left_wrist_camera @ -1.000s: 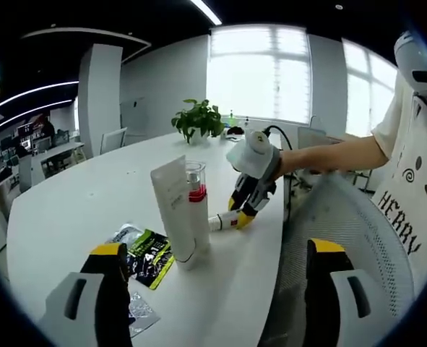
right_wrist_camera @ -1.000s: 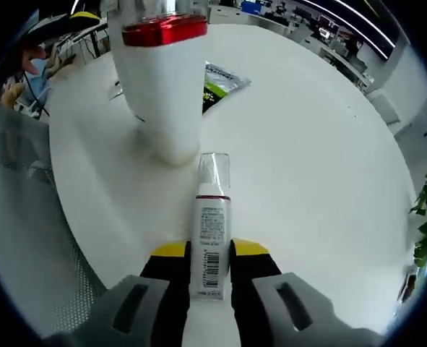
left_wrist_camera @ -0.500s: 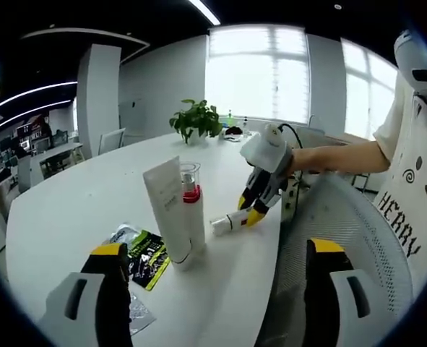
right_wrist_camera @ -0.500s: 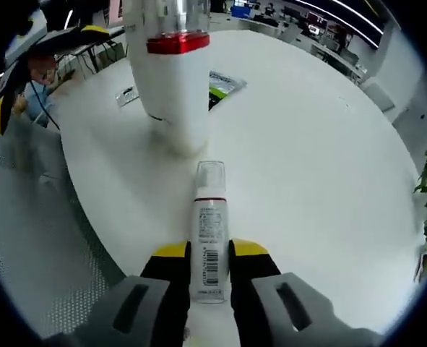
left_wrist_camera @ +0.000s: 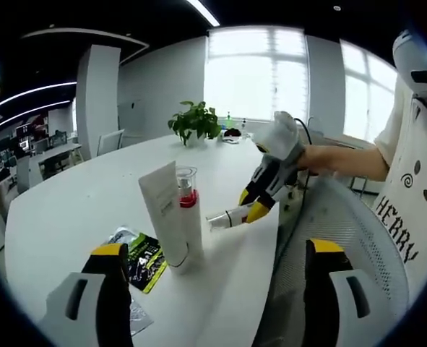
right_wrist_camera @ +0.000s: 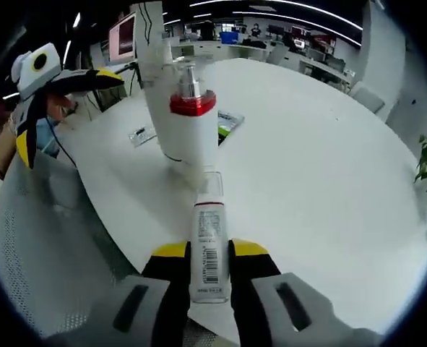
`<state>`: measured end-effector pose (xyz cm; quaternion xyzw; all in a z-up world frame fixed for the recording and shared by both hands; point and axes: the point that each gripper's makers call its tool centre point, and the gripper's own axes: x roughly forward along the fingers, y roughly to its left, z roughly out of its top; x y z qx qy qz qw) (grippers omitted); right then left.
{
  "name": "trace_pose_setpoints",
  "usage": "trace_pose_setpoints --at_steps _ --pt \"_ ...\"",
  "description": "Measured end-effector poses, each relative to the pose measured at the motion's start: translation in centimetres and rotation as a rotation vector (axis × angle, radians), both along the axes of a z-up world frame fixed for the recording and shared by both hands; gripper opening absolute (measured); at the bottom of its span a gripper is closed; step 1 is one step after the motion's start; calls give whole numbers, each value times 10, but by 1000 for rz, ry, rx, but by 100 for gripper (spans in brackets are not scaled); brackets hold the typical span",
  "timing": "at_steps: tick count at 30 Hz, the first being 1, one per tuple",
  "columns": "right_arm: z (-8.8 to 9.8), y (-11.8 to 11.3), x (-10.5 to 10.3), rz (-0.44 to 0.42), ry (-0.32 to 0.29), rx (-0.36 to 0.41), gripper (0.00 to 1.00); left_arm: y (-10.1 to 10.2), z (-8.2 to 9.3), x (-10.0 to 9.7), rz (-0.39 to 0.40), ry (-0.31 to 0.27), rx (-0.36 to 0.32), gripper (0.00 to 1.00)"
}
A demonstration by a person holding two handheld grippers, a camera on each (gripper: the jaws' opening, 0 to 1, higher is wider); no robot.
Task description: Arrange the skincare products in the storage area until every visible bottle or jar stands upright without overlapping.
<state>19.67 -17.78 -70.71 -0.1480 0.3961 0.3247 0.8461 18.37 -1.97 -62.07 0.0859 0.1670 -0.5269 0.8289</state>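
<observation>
A white tube [left_wrist_camera: 162,217] stands on its cap on the white table [left_wrist_camera: 90,195], touching a clear bottle with a red pump collar [left_wrist_camera: 187,210] that stands upright. My right gripper [right_wrist_camera: 208,249] is shut on a small white bottle with a clear cap [right_wrist_camera: 208,224], held nearly level, cap pointing at the tube [right_wrist_camera: 154,65] and red-collared bottle [right_wrist_camera: 191,119]. In the left gripper view that small bottle [left_wrist_camera: 224,215] hangs just above the table's near edge in the right gripper [left_wrist_camera: 259,201]. My left gripper [left_wrist_camera: 214,248] is open, low in front of the table, with nothing between its jaws.
A green sachet [left_wrist_camera: 144,260] and a silver sachet [left_wrist_camera: 137,314] lie flat left of the tube. A potted plant [left_wrist_camera: 195,119] stands at the far side. A grey mesh chair [left_wrist_camera: 343,224] sits against the table's near edge. The left gripper [right_wrist_camera: 61,108] shows beside that chair's mesh [right_wrist_camera: 47,246].
My right gripper has lifted the small bottle off the table and drawn it back from the tube toward the near edge. The left gripper has stayed open.
</observation>
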Motion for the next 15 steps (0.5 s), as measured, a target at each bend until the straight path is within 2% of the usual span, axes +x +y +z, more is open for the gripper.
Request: trace_pose_setpoints --at_steps 6,11,15 --pt "19 3 -5 -5 -36 51 20 0 1 1 9 -9 -4 92" --pt "29 8 -9 -9 -52 100 20 -3 1 -1 10 1 -18 92" --pt "38 14 -13 -17 -64 158 20 -7 2 -4 7 18 -41 87"
